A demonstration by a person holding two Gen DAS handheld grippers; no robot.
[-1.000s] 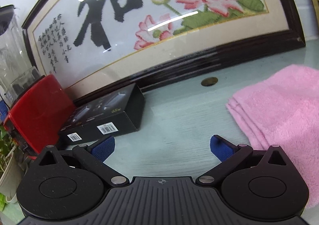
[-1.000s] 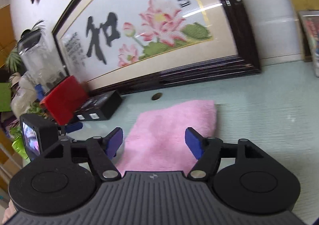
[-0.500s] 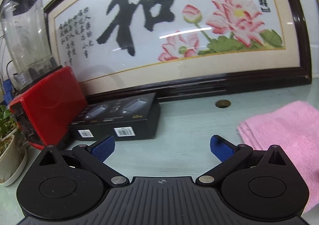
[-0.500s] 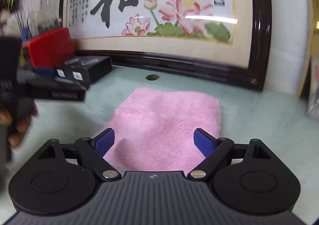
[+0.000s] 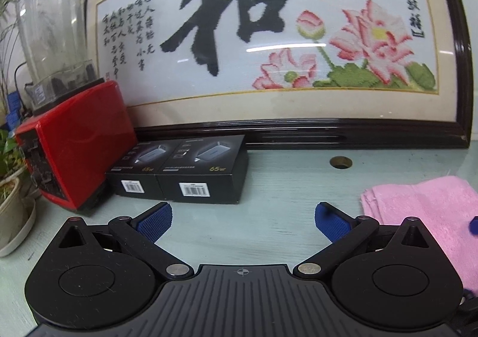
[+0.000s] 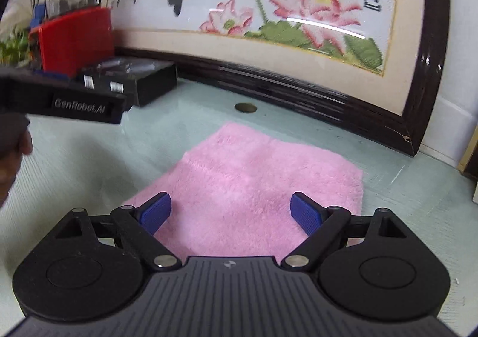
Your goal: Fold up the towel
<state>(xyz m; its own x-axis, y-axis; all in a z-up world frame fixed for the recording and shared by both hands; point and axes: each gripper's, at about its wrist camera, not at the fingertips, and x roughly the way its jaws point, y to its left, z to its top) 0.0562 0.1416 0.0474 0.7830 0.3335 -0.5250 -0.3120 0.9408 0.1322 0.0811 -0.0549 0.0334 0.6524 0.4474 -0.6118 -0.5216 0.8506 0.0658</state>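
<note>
The pink towel (image 6: 254, 187) lies flat on the pale green bench (image 6: 104, 164), already a compact rectangle with stacked layers showing along its left edge (image 5: 366, 198), so by my reading the folding is finished or one fold short. The right hand-held gripper (image 6: 230, 213) hovers over the towel's near edge with its blue pads spread wide and nothing between them; the left hand-held gripper (image 5: 243, 220) is likewise released and empty, over bare bench to the left of the towel. If another fold is wanted, the next move calls for the right one to drop onto the near edge, pinch every layer and carry it toward the far edge. Room is tighter at the back of the bench: the framed embroidery (image 6: 269, 23) leans there, a small round hole (image 6: 245, 107) sits just beyond the towel's far corner, and black boxes (image 5: 179, 169) and a red blender (image 5: 74, 143) crowd the back left. The right of the bench looks open.
</note>
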